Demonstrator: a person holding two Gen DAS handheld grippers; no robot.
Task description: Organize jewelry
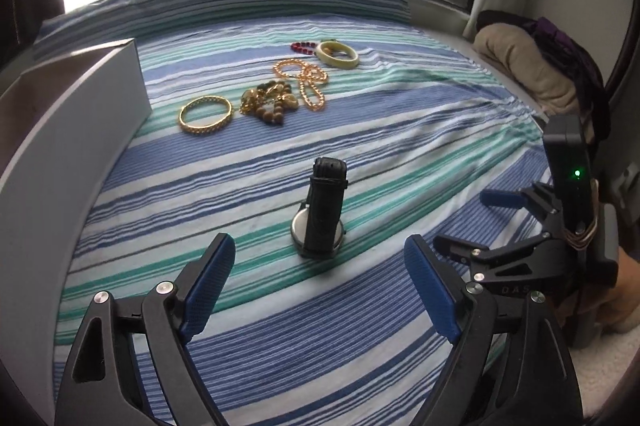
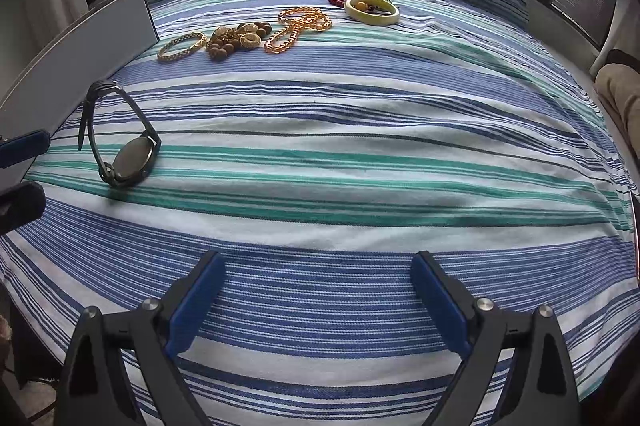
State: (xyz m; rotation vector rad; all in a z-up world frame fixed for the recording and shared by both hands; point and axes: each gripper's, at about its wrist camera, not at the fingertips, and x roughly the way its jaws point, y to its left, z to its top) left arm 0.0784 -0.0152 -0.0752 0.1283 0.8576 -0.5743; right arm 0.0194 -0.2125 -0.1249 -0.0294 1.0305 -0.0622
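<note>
A black-strapped watch (image 1: 320, 222) stands on its round case on the striped bedsheet (image 1: 400, 145), just past the fingertips of my left gripper (image 1: 318, 246), which is open and touches nothing. In the right wrist view the watch (image 2: 120, 145) lies at the left. Farther back lie a gold bangle (image 1: 205, 114), a brown bead cluster (image 1: 270, 101), an amber bead necklace (image 1: 306, 79), a cream bangle (image 1: 337, 54) and a red bead bracelet (image 1: 303, 47). My right gripper (image 2: 318, 260) hovers open over bare sheet, with nothing between its pads.
A white box (image 1: 80, 97) stands along the bed's left side, close to the gold bangle. A beige blanket (image 1: 520, 65) and purple cloth (image 1: 568, 45) lie off the right edge. Behind the bed is a window. The right gripper (image 1: 472, 222) appears at the right of the left wrist view.
</note>
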